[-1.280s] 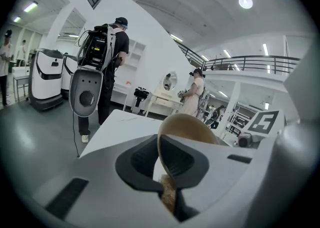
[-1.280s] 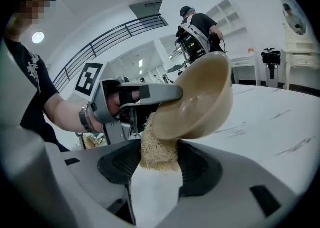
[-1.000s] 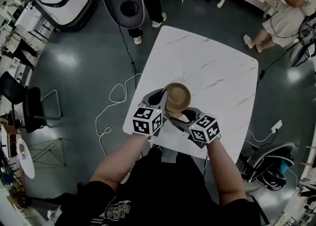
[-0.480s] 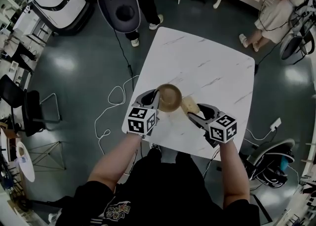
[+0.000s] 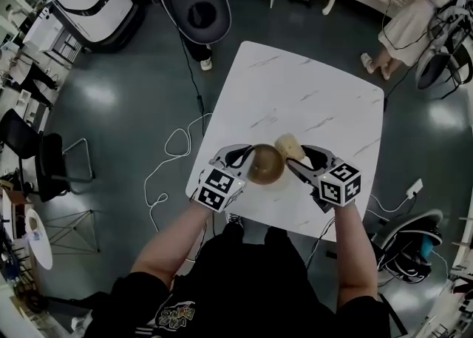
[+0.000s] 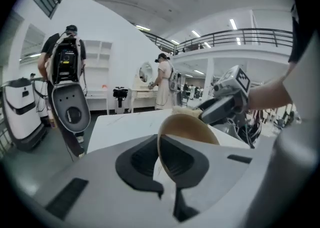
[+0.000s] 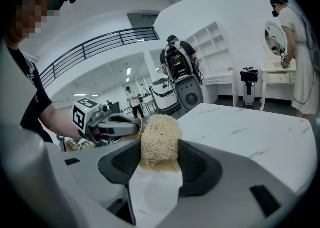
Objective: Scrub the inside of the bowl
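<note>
A brown wooden bowl (image 5: 266,164) hangs tilted over the near part of the white marble table (image 5: 310,100). My left gripper (image 5: 247,159) is shut on its rim, and in the left gripper view the rim of the bowl (image 6: 187,131) runs between the jaws of the left gripper (image 6: 162,164). My right gripper (image 5: 297,156) is shut on a pale loofah sponge (image 5: 289,146), just right of the bowl and a little beyond it. In the right gripper view the sponge (image 7: 160,139) fills the gap of the right gripper (image 7: 160,164), with the left gripper (image 7: 107,124) close behind it.
A white cable (image 5: 168,155) loops on the dark floor left of the table. A grey shell-shaped machine (image 5: 196,2) stands beyond the table's far left corner. A person in a light dress (image 5: 414,15) stands at the far right. A chair (image 5: 410,237) is at the near right.
The right gripper has drawn the sponge away from the bowl to the right and up. The left gripper has rolled, tipping the bowl and shifting it slightly right and nearer.
</note>
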The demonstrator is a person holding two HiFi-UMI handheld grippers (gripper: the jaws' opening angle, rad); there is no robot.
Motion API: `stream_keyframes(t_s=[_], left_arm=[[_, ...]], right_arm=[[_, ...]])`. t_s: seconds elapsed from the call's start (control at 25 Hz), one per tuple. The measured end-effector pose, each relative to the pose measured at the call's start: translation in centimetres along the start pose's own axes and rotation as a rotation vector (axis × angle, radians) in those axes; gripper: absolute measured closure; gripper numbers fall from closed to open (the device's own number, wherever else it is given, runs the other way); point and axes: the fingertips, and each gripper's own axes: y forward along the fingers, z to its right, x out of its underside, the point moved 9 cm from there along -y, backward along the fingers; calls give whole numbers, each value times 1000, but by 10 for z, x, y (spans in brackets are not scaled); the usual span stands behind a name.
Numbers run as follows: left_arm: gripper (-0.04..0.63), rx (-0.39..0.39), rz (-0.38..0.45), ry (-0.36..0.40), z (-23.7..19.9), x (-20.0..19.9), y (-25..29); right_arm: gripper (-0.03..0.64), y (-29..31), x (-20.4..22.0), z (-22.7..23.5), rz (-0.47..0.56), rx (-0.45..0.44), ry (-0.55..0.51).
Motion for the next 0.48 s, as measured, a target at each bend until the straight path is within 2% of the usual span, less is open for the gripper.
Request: stream_keyframes(t_s=[0.2, 0.28, 0.36, 0.48], left_arm=[[578, 205, -42, 279, 27, 0, 0], [578, 271, -51, 366, 37, 0, 0], [578, 293, -63, 407, 42, 2, 0], [578, 279, -58, 366, 36, 6, 1]], right_arm=[[377, 8, -6, -8, -44, -81, -80], [377, 13, -6, -13, -79, -120, -118], [377, 16, -5, -16, -108, -137, -147], [377, 19, -4, -15, -112, -128, -151]])
